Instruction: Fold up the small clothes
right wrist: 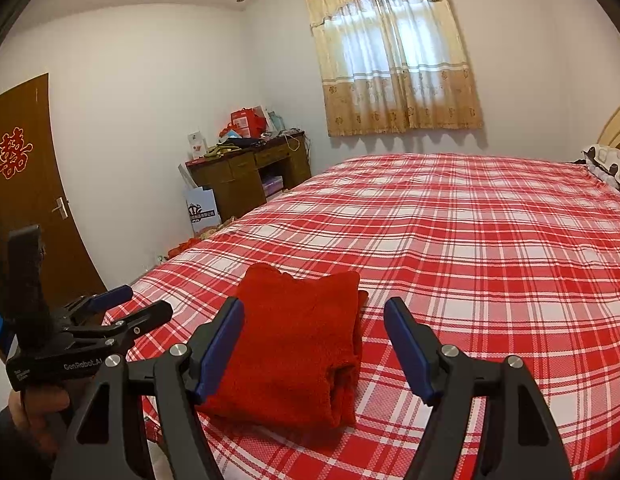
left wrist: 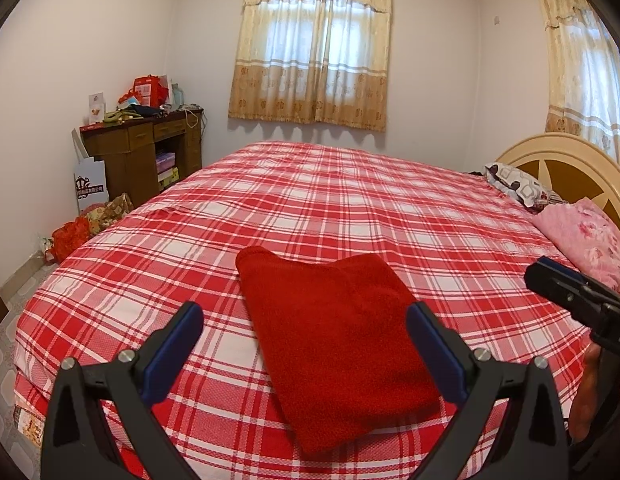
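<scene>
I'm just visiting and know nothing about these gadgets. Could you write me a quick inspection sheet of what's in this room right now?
Surface: bed covered by a red and white plaid sheet, lying smooth.
Job's things: one red garment, folded into a neat bundle near the bed's front edge.
Clutter: two pillows by the headboard; bags and boxes heaped on a wooden desk; more bags on the floor beside it.
Grippers: left claw open, holding nothing, garment seen between its fingers; right claw open, holding nothing.
Cables: a thin cord hanging at the desk's end.
Surroundings: white walls, curtained windows, brown door with a red paper decoration.
</scene>
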Demonstrator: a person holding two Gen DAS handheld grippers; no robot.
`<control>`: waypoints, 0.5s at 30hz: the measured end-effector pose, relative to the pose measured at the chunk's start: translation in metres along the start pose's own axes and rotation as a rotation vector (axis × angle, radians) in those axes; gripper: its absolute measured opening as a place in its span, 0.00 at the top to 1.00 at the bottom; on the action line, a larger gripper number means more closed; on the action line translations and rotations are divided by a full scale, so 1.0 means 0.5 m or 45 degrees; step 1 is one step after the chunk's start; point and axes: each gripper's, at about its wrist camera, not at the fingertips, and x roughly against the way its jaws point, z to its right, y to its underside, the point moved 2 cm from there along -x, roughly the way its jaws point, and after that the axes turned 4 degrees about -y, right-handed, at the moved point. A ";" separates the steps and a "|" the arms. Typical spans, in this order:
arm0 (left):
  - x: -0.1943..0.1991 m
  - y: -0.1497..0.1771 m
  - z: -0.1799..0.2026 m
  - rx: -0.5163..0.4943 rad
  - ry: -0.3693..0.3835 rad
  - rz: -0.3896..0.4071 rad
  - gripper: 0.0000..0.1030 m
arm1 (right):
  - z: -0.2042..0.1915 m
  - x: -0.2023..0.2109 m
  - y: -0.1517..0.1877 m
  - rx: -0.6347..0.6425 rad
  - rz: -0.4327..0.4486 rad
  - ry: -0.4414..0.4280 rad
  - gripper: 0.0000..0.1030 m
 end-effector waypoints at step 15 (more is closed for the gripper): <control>-0.009 -0.004 -0.003 -0.009 -0.055 -0.029 0.00 | -0.007 0.004 0.001 0.012 0.003 -0.008 0.28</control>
